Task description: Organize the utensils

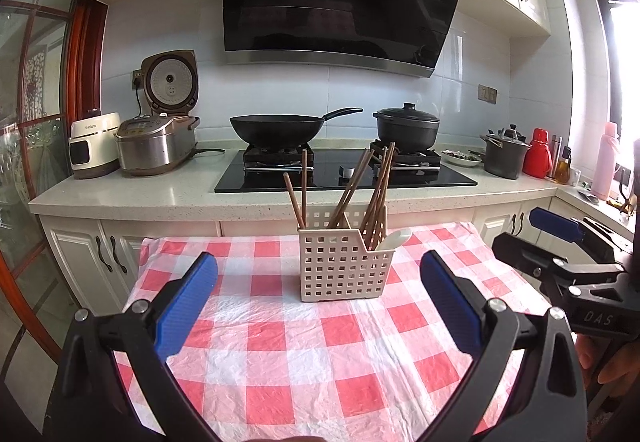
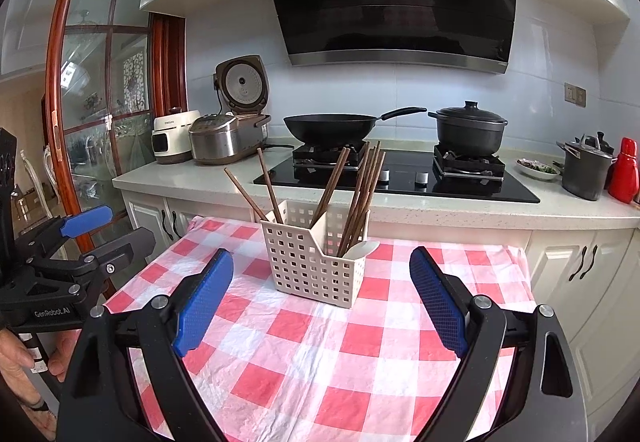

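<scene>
The red-and-white checked cloth (image 1: 280,342) carries a beige perforated caddy (image 1: 340,266), upright. Brown chopsticks (image 1: 376,185) lean inside it; a white spoon (image 1: 396,238) rests in its right compartment. My left claw (image 1: 320,294) and right claw (image 2: 322,290) gape empty before the caddy.

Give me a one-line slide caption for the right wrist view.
Open right tongs face a cream perforated plastic utensil caddy holding brown wooden chopsticks and a white spoon on a red-checked tablecloth.

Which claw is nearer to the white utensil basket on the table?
Neither clearly. The left claw and right claw both hang open, empty, short of the basket, about equally far.
</scene>
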Demonstrator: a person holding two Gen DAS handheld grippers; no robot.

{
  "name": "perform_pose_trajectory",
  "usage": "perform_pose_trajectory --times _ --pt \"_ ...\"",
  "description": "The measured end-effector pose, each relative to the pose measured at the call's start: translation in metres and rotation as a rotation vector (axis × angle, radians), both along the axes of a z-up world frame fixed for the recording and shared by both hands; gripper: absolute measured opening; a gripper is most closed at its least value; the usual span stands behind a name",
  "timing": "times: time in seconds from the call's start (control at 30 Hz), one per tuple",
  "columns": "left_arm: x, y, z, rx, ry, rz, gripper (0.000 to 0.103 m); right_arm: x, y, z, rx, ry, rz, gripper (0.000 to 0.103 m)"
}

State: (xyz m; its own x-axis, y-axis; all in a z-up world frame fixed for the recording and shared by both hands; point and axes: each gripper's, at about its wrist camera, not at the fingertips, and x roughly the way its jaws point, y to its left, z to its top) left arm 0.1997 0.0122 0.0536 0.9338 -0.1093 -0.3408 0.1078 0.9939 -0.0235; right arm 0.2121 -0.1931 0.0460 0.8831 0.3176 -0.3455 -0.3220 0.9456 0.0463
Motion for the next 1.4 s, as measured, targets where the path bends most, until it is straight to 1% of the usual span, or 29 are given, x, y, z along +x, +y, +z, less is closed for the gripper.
perform_pose_trajectory --times 1.4 --pt "-0.0011 0.0011 -0.0017 0.001 0.006 0.003 0.098 0.0011 -0.0010 -0.0023 0.007 0.005 0.005 0.085"
